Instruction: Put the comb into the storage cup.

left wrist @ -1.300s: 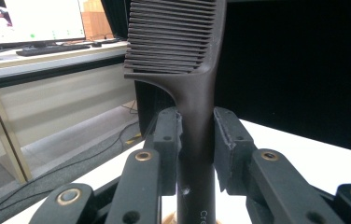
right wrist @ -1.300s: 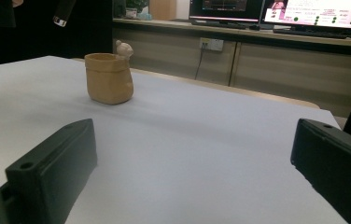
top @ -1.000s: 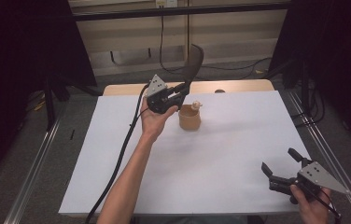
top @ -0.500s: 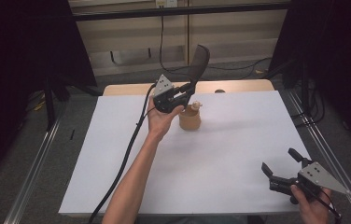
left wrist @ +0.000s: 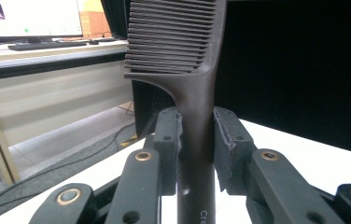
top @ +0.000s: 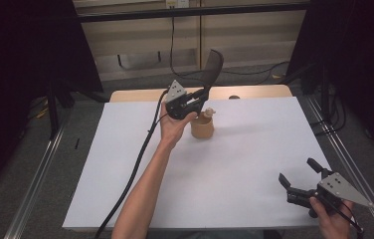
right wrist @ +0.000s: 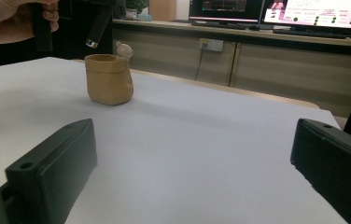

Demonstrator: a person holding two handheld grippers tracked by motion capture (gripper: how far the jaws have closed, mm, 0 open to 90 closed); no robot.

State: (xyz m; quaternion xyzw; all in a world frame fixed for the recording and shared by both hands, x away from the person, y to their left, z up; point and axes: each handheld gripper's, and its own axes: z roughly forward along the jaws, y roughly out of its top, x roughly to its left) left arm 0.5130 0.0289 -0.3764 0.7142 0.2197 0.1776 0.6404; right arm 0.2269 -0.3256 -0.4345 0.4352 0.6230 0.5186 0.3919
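Note:
My left gripper point(top: 201, 95) is shut on the handle of a black comb point(top: 214, 65), whose toothed end points up and away. In the left gripper view both pads clamp the comb point(left wrist: 190, 56) upright. The handle's lower tip point(right wrist: 96, 29) hangs just above a small tan cup point(top: 202, 126) standing at the back middle of the white table point(top: 254, 144); a pale object pokes out of the cup point(right wrist: 109, 79). My right gripper point(top: 302, 179) rests open near the front right corner, with nothing between its jaws.
A black cable point(top: 135, 169) trails from the left gripper along the forearm to the front edge. Metal rails point(top: 41, 169) run along both sides of the table. Monitors point(right wrist: 276, 11) stand on a bench behind.
The left hand has shifted right and slightly down with the comb, bringing the handle over the cup. The right gripper has stayed where it was.

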